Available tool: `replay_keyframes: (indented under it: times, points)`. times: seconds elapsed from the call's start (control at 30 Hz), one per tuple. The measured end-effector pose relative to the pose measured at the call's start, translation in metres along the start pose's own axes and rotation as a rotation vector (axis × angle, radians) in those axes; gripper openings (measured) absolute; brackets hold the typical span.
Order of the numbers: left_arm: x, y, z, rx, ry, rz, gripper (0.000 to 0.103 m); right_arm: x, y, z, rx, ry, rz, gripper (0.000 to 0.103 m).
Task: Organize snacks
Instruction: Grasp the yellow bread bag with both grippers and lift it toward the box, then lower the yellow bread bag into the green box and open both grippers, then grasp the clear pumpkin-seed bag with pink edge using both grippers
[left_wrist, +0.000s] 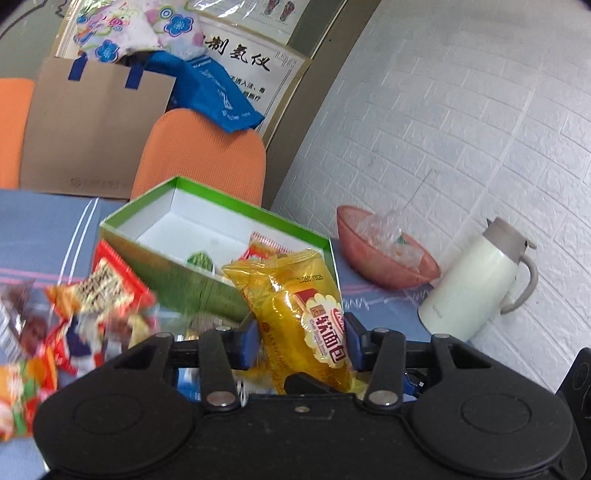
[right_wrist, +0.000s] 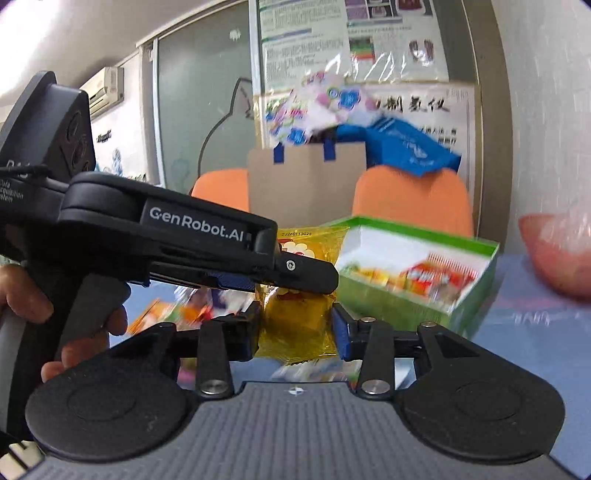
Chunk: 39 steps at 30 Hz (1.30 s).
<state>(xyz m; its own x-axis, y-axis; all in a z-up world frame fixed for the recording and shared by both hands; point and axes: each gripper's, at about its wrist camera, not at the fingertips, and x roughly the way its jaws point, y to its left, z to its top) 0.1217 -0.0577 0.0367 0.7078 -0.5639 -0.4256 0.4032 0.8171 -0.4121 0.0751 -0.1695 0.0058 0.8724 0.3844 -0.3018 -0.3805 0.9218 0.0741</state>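
Observation:
My left gripper (left_wrist: 300, 341) is shut on a yellow soft-bread packet (left_wrist: 295, 314) and holds it just in front of the green box (left_wrist: 207, 284), which holds a few snacks. In the right wrist view the same yellow packet (right_wrist: 295, 321) sits between my right gripper's blue pads (right_wrist: 341, 332), which touch its lower end, while the left gripper (right_wrist: 295, 273) clamps it from the left, higher up. The green box (right_wrist: 406, 306) stands to the right behind it. Loose snack packets (left_wrist: 92, 295) lie on the blue tablecloth at left.
A pink bowl (left_wrist: 388, 258) with clear plastic and a white thermos jug (left_wrist: 476, 280) stand at the right by the white wall. Orange chairs (left_wrist: 207, 158) with a paper bag (left_wrist: 92, 129) are behind the table.

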Motion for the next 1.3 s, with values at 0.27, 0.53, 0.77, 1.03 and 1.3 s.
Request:
replay_keyframes:
  times: [0.27,0.53,0.77,1.03,1.3]
  points:
    - [0.057,0.018,0.044,-0.034,-0.001,0.001,0.096,0.054,-0.038,0.023,0.002,-0.021,-0.054,0.068]
    - [0.096,0.029,0.060,-0.039,0.013,0.041,0.096,0.091,-0.058,0.028,0.000,0.009,-0.103,0.067]
    - [0.092,0.031,0.052,-0.010,-0.073,0.147,0.103,0.101,-0.064,0.014,-0.044,0.002,-0.231,0.103]
    - [0.055,0.020,0.047,-0.020,-0.107,0.157,0.103,0.069,-0.062,0.014,-0.011,-0.001,-0.216,0.103]
    - [-0.008,0.017,0.025,-0.055,-0.103,0.177,0.103,0.037,-0.042,0.010,0.004,-0.012,-0.137,0.103]
